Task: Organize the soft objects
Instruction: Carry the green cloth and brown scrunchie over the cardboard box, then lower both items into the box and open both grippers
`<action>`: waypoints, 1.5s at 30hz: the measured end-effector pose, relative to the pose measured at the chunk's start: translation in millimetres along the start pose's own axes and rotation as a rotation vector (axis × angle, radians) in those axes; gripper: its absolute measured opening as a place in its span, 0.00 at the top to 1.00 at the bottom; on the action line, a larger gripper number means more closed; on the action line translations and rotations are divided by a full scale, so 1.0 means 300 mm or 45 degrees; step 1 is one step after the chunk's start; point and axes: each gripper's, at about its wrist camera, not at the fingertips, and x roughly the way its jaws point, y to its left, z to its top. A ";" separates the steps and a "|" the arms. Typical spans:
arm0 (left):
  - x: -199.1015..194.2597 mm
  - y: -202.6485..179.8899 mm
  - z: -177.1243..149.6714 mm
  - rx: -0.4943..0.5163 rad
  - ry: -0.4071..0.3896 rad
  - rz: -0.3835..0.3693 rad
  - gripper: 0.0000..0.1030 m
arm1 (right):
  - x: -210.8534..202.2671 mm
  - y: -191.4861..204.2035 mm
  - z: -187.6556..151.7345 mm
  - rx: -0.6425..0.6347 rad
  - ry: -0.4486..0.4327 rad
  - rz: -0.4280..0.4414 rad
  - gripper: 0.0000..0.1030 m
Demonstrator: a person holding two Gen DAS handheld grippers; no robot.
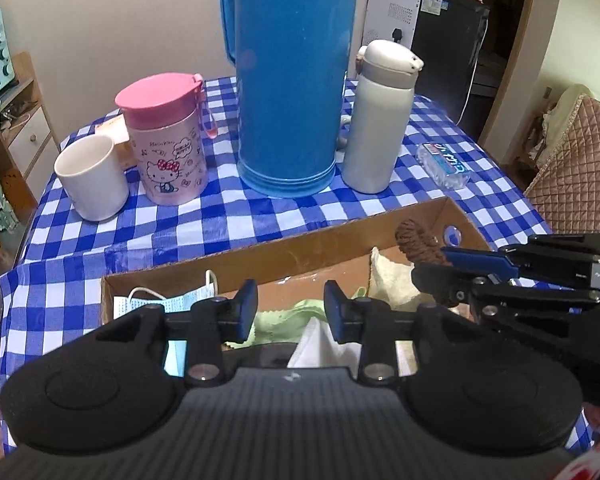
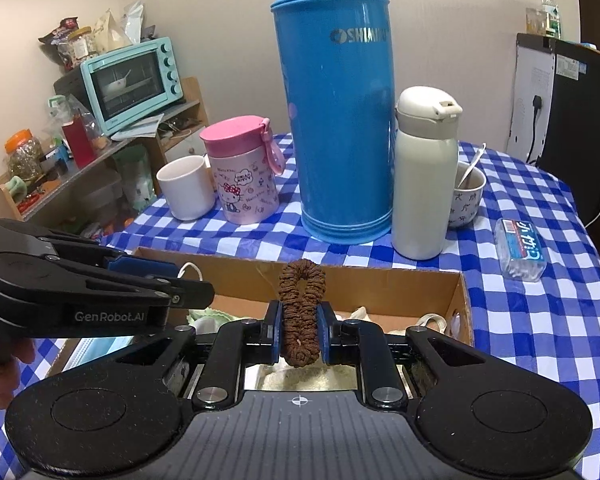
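Your right hand-held gripper (image 2: 299, 334) is clamped on a brown scrunchie (image 2: 300, 312), holding it above the open cardboard box (image 2: 428, 276) that sits on the counter (image 2: 540, 320) just ahead of you. Your left hand-held gripper (image 1: 291, 312), close beside the right one, has its fingers apart with nothing between them, hovering over a white mask (image 1: 320, 344), a green cloth (image 1: 288, 312) and a blue face mask (image 1: 172, 304) already lying in the box. The task looks well along: several soft things are in, the scrunchie is not yet released, and no other loose soft item shows around either gripper.
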 end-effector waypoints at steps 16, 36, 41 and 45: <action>-0.012 0.014 -0.021 -0.024 0.018 0.013 0.50 | 0.015 0.013 -0.012 0.007 -0.013 -0.002 0.50; -0.101 0.003 -0.058 -0.046 0.006 0.019 0.41 | -0.065 0.026 -0.053 0.039 -0.001 -0.023 0.42; -0.162 -0.019 -0.062 -0.050 -0.018 0.022 0.37 | -0.122 0.033 -0.060 0.061 -0.017 -0.020 0.41; -0.219 -0.040 -0.069 -0.046 -0.040 0.023 0.36 | -0.176 0.039 -0.067 0.080 -0.028 -0.013 0.40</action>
